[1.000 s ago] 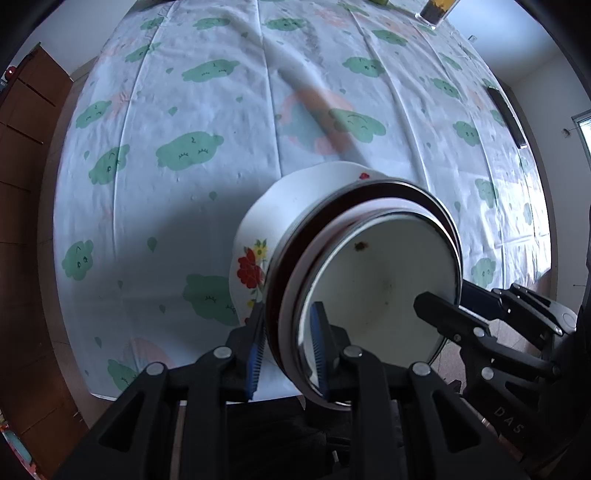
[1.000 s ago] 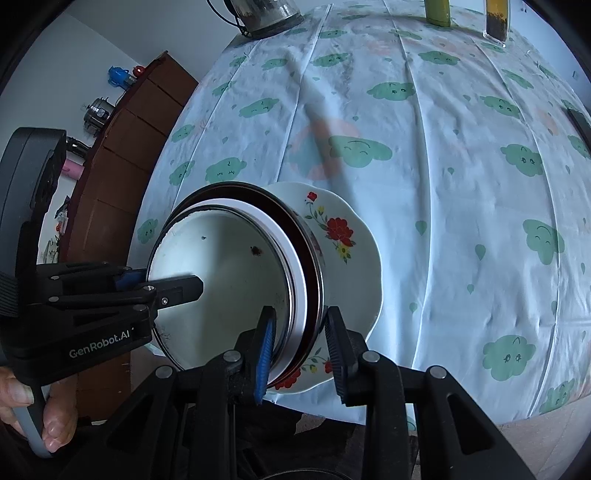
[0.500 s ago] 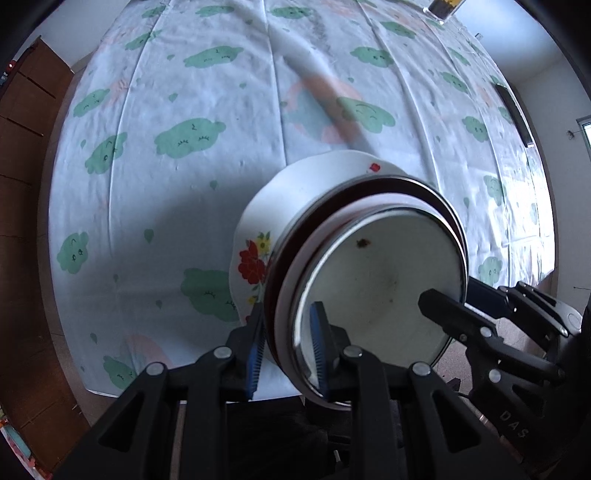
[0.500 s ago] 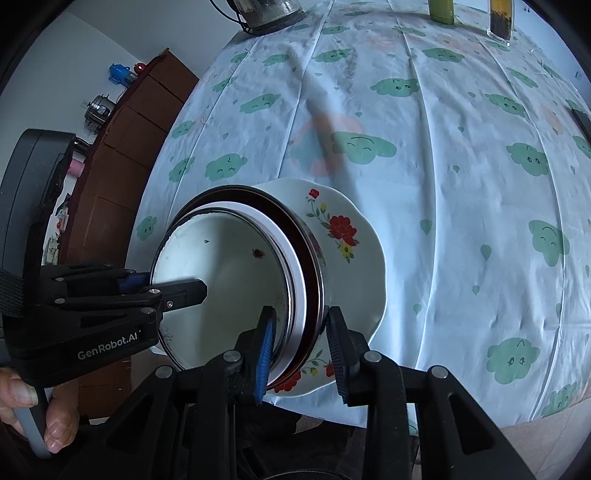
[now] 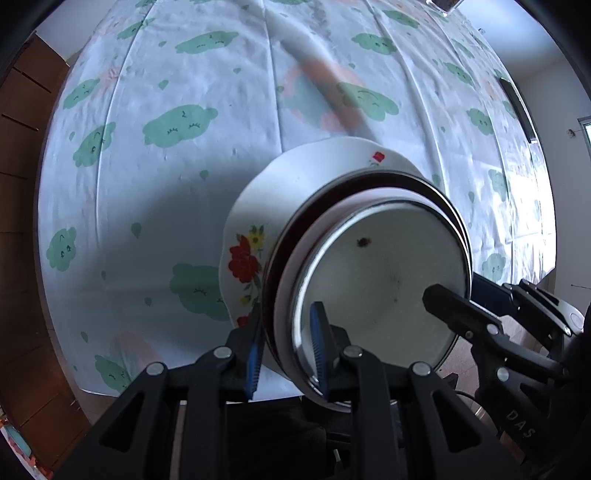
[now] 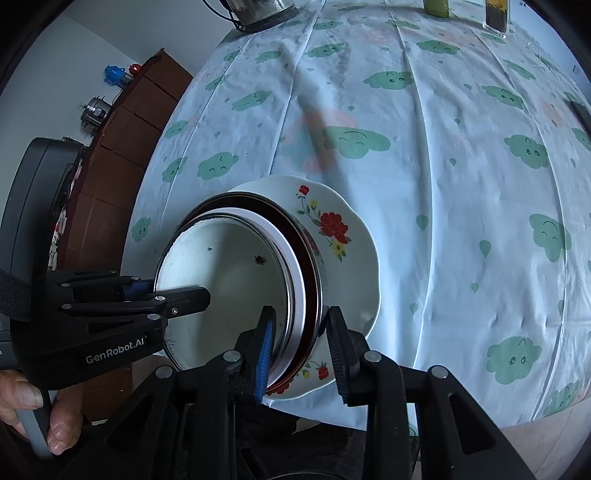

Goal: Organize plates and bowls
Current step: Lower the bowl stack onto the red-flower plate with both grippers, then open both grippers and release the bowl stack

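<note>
Gripping stack of dishes (image 5: 369, 258) rim: left gripper (image 5: 286, 347) & right gripper (image 6: 301, 347), apparently airborne.

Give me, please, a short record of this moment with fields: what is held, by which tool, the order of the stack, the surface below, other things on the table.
held: a stack of nested dishes, tilted on edge above the near table edge
stack order: white enamel bowl innermost, then dark-rimmed metal bowls, then floral plate at the back
left tool: shut on the stack rim
right tool: shut on the stack rim, opposite side
surface: cloud-print tablecloth
far edge: kettle base, two containers
mark: dark speck inside the enamel bowl
</note>
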Available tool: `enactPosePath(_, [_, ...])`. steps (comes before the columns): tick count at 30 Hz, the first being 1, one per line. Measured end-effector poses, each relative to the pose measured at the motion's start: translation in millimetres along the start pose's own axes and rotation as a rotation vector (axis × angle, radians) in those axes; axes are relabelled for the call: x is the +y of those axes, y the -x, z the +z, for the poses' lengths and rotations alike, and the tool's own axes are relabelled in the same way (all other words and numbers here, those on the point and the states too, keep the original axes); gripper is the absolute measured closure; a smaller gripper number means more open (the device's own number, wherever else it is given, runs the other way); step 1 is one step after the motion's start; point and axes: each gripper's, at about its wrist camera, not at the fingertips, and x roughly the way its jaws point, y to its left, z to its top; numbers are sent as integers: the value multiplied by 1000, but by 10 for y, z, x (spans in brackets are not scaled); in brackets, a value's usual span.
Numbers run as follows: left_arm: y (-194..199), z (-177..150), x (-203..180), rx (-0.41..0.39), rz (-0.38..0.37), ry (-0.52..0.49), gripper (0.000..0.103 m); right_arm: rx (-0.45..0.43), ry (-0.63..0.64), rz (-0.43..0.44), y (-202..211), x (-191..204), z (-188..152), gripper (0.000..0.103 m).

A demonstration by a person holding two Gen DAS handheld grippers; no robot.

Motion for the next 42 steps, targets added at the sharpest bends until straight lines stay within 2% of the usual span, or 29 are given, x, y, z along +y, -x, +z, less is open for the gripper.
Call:
enactPosePath(11, [-34, -6, 14, -7, -6, 12, 82, -14, -3, 7, -6, -23, 13, 71])
enactPosePath(16, [11, -42, -22, -24, -13, 8, 82, -24, -2, 13, 0, -28, -12, 64])
enactPosePath(18, [42, -47, -35, -37, -9, 10, 78, -25, 0, 25, 6, -21, -25, 56])
enactPosePath(20, [82, -53, -58, -51, -4, 7, 75, -37, 20, 22, 34, 15, -42, 52])
enactPosePath(27, [158, -120, -63, -79, 3, 8, 69, -71, 64, -43, 102, 65, -111, 47])
enactPosePath(31, [252, -150, -13, -123, 31, 10, 59, -103, 96, -83, 205, 94, -147, 45])
enactPosePath(34, [348, -188, 10, -177, 46, 9, 57, -151, 128, -110, 335, 140, -174, 45])
enactPosePath(37, [495, -240, -17, -269, 88, -1, 56, -260, 175, -151, 539, 219, -207, 45])
enactPosePath(42, [884, -388, -68, -486, 169, -17, 36, -516, 242, -203, 1005, 360, -314, 45])
